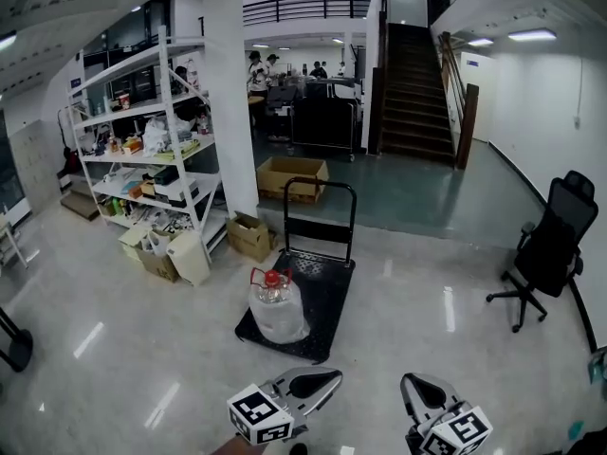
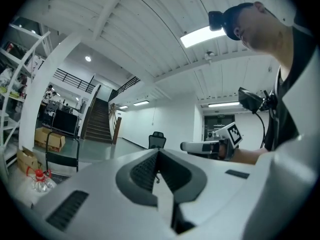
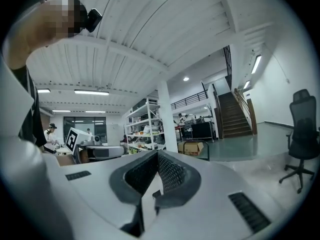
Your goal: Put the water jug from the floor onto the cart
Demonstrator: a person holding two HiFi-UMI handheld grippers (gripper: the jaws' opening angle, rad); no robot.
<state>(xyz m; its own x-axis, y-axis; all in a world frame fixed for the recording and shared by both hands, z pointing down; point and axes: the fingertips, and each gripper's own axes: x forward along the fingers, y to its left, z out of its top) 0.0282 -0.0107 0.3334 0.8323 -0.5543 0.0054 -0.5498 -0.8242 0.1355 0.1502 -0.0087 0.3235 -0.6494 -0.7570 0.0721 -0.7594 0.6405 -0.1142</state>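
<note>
The clear water jug point(image 1: 277, 309) with a red cap and handle stands upright on the front left part of the black flat cart point(image 1: 324, 292), whose push handle point(image 1: 321, 190) rises at the far end. Both grippers hang low in the head view, well short of the cart. My left gripper point(image 1: 329, 379) is shut and empty, and so is my right gripper point(image 1: 409, 385). The left gripper view shows its jaws point(image 2: 158, 157) closed, with the jug point(image 2: 40, 179) small at the far left. The right gripper view shows closed jaws point(image 3: 157, 160) with nothing between them.
A white pillar point(image 1: 229, 93) and a loaded white shelf rack point(image 1: 142, 140) stand left of the cart, with cardboard boxes point(image 1: 251, 235) at their foot. A black office chair point(image 1: 550, 249) is at the right. Stairs point(image 1: 415, 93) rise at the back. People stand far behind.
</note>
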